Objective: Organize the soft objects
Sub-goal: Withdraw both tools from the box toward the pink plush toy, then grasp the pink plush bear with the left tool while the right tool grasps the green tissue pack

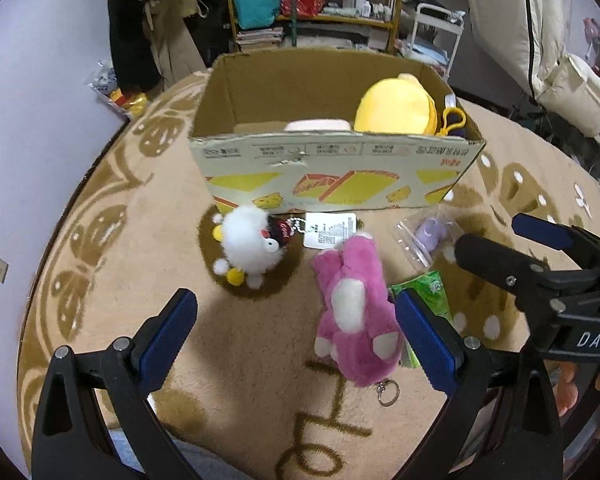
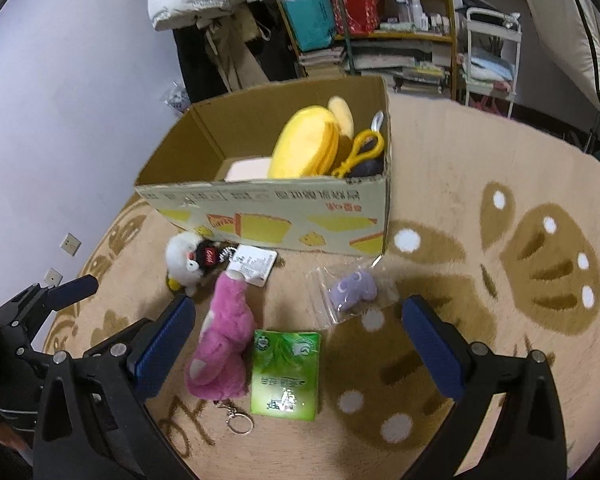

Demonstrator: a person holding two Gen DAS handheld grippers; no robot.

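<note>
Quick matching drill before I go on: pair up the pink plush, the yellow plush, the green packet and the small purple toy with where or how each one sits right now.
Things:
1. pink plush
2. yellow plush
3. green packet
4. purple toy

Places:
A. inside the cardboard box
B. sealed in a clear bag on the rug
C. flat on the rug, right of the pink plush
D. on the rug, keyring at its near end

Pairs: 1-D, 2-A, 3-C, 4-B

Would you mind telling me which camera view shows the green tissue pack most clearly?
The right wrist view shows the green tissue pack best: its whole printed top lies unobstructed on the rug beside the pink plush toy. In the left wrist view only a strip of it shows, mostly hidden behind the left gripper finger and the toy.
</note>
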